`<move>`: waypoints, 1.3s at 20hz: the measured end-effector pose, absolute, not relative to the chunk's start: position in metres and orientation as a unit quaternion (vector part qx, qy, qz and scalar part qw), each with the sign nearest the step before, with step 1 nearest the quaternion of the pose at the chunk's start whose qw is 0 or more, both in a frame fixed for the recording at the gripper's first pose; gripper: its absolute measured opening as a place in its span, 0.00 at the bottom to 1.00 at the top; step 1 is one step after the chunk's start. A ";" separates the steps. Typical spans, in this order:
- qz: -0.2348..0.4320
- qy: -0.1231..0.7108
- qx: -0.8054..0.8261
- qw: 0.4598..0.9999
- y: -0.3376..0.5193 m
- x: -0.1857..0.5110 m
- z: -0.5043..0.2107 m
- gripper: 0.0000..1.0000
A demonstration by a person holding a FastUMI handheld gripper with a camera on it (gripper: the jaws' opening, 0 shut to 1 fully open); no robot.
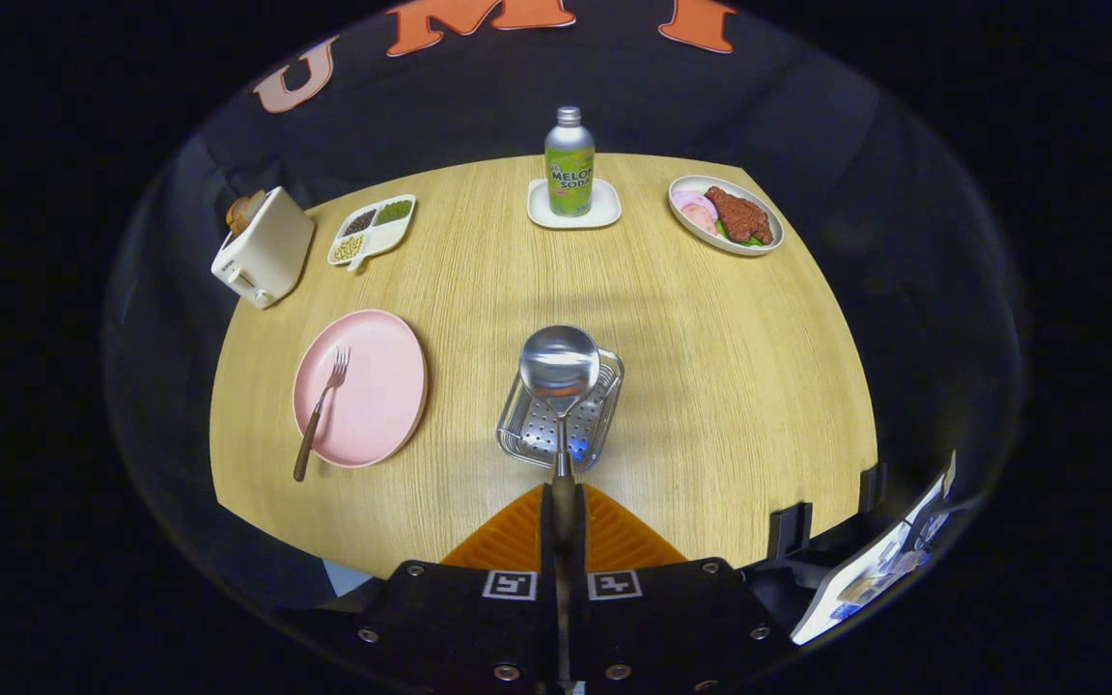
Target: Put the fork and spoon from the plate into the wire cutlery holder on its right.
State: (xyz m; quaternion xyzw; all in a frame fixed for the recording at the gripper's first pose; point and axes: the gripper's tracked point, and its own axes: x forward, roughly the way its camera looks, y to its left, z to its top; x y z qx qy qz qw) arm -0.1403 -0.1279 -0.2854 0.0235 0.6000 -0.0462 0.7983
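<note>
The claw [564, 502] is clamped on the spoon [559, 372] handle, both fingers pressing it. The spoon bowl hangs over the wire cutlery holder [604, 425]. The fork [320, 410] lies on the pink plate [382, 386], left of the holder, on the table [730, 367].

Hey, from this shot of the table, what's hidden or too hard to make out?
- Spoon handle: in the gripper view, its near end is clamped between the fingers of the gripper.
- Cutlery holder: the spoon's bowl covers its far middle.
- Toaster: what sits in its slot is too small to name.
- Divided dish: contents too small to identify.
</note>
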 end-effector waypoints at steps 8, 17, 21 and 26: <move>-0.008 0.662 0.014 0.749 -0.132 -0.148 -0.303 0.05; -0.002 0.704 0.006 0.710 -0.132 -0.132 -0.323 0.07; -0.005 0.693 0.004 0.721 -0.133 -0.120 -0.328 0.09; -0.006 0.636 0.028 0.771 -0.125 -0.088 -0.315 0.11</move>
